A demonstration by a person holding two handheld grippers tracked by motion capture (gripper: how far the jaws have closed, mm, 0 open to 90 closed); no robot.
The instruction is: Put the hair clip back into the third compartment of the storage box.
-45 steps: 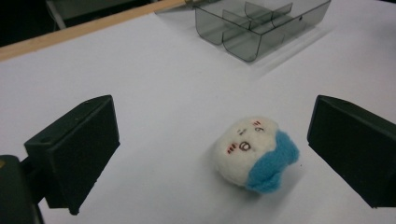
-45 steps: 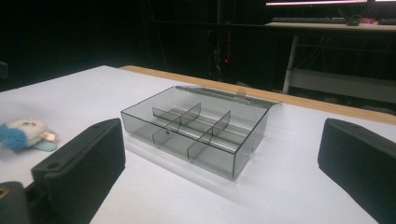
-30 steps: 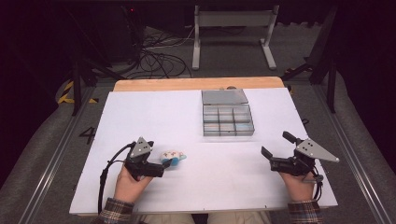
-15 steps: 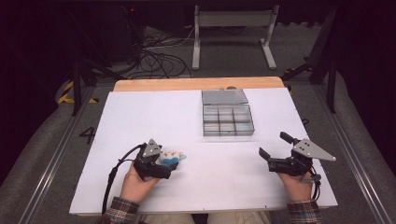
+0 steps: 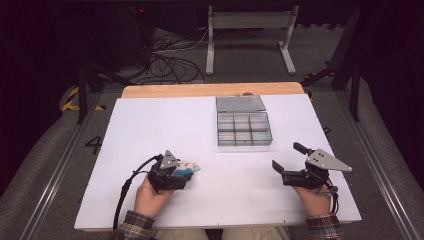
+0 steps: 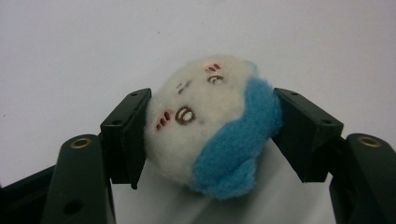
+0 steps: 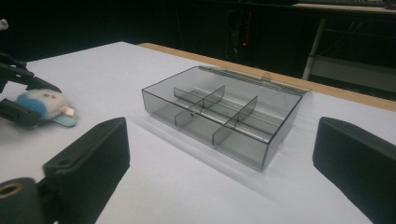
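Observation:
A small white plush toy (image 6: 205, 121) with a stitched face and a blue patch sits between the jaws of my left gripper (image 6: 212, 126); both pads press its sides. From above, the left gripper (image 5: 181, 171) lies on the near-left of the white table with the plush toy (image 5: 189, 168) at its tip. The right gripper view shows the same plush toy (image 7: 44, 105) far left. A clear grey compartment box (image 5: 244, 129) stands mid-table with its lid (image 5: 240, 103) open behind it. My right gripper (image 5: 287, 156) stands open at the near right, holding nothing, facing the compartment box (image 7: 219, 112).
The white table (image 5: 150, 125) has a wooden strip (image 5: 210, 90) along its far edge. Beyond it are cables (image 5: 170, 60) and a metal stand (image 5: 250, 22) on a dark floor. Bare tabletop lies between the two grippers.
My left gripper has slid right onto the plush toy and its jaws now hold it on both sides. The right gripper has hardly moved.

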